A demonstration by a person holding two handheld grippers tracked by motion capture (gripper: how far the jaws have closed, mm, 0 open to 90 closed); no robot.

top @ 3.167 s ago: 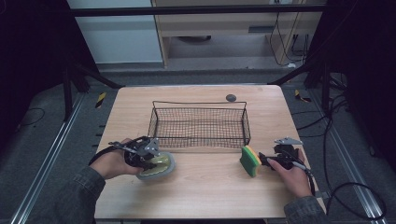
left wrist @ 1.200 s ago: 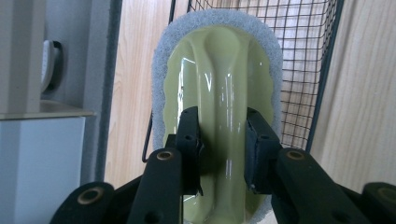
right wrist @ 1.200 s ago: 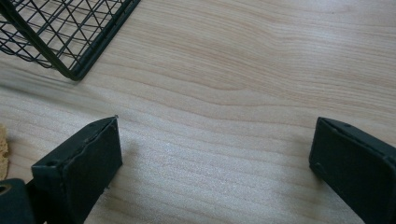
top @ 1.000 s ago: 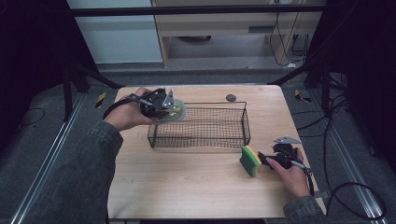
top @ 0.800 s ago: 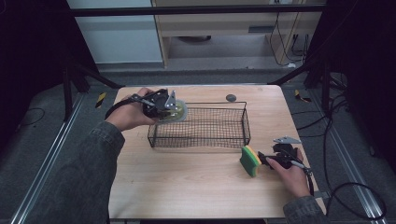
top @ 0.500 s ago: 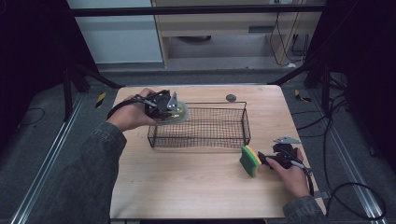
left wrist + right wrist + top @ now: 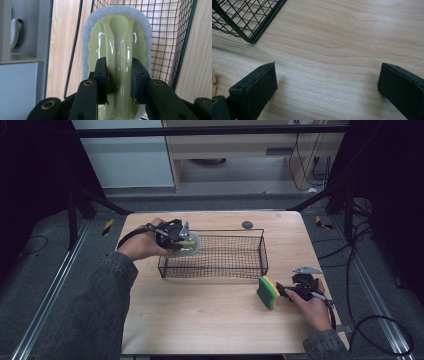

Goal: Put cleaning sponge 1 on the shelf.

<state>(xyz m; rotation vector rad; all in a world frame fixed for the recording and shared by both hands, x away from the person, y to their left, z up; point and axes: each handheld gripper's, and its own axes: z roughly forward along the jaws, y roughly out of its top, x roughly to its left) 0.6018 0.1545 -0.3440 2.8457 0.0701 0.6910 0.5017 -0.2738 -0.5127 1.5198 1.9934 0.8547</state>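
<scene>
High view: a scrub pad [image 7: 186, 245] is clamped by the left gripper [image 7: 175, 234] over the wire basket [image 7: 235, 257] for dropping in, while the right gripper [image 7: 295, 291] is rested wide-jawed.

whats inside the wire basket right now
Nothing lies in the wire basket: through its mesh only bare table shows. The green scrubber, held by the left tool, hangs over the basket's left end and covers that corner, so the floor beneath it is hidden.
</scene>
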